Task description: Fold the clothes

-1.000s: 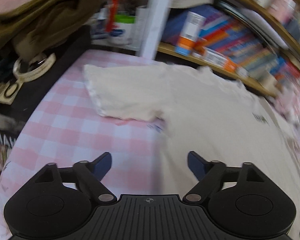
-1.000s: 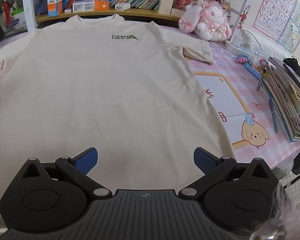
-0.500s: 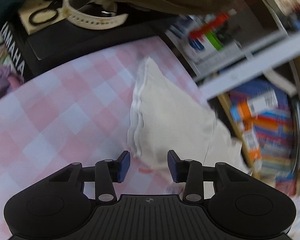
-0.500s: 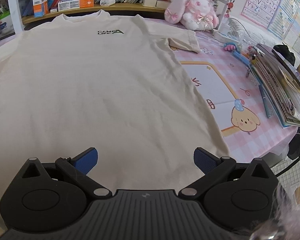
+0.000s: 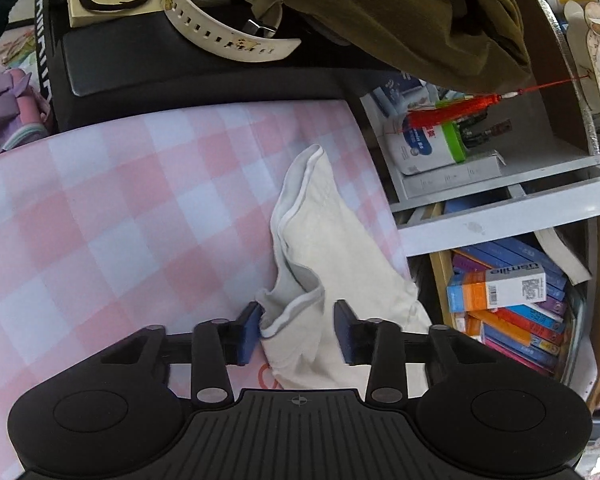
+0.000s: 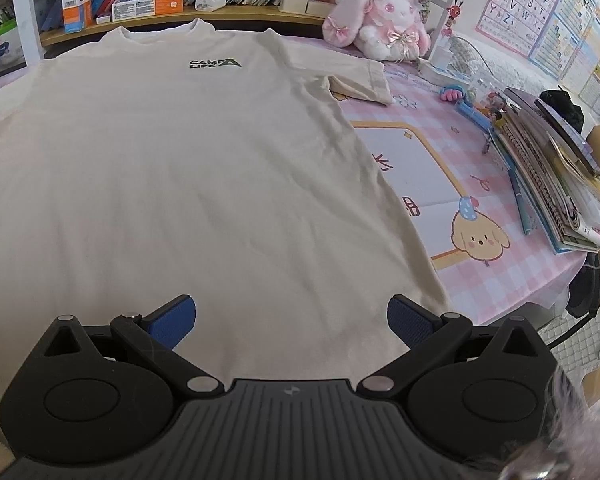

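At bench's left edge: left claw (image 5: 296, 330) half-closed, jaws just closing around cream T-shirt (image 6: 172, 168) sleeve hem (image 5: 292, 312), left pad touching, right pad apart. Bare pink-check bench (image 5: 100, 220) leftward; black case (image 5: 180, 68) at far edge, bookshelf (image 5: 500, 220) just beside the sleeve. Across bench's middle: shirt spread flat, collar at far edge. Over near hem: right claw (image 6: 291, 320) wide open, gripping nothing. Along right edge: books (image 6: 556, 184), plush rabbit (image 6: 384, 20) at far corner.
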### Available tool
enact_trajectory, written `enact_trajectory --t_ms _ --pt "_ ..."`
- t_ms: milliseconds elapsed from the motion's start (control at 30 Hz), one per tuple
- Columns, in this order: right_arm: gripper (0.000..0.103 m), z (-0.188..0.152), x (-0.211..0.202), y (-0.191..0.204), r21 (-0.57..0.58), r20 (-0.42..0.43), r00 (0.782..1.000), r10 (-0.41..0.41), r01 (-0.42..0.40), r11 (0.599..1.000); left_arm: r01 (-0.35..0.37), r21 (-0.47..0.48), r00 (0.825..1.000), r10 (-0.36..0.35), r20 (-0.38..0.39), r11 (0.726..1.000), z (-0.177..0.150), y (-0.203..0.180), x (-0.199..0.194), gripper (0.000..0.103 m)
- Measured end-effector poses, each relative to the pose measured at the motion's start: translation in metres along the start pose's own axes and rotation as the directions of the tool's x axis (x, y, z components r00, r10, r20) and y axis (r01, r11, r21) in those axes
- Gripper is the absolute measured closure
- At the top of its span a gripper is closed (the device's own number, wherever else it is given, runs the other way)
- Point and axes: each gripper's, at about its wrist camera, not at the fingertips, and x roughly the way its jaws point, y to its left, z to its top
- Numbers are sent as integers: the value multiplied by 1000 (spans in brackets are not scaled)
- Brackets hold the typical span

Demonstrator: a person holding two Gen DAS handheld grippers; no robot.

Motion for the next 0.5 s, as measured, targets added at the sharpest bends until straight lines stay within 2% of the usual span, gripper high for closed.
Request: enact_trajectory --t_ms 67,133,200,500 --pt "0 1 1 1 -3 -2 1000 0 0 1000 -6 -12 1000 6 3 1000 0 2 -1 80" --pt "0 2 1 2 -4 -3 1000 -2 2 1000 -11 -38 1000 11 9 999 0 6 -1 91" --pt "0 3 2 2 -6 1 1000 -1 1 1000 -17 -70 1000 18 13 997 0 11 -2 96" --pt "0 19 19 -1 -80 21 1000 3 -1 997 -43 -39 998 44 44 998 -3 4 -11 98"
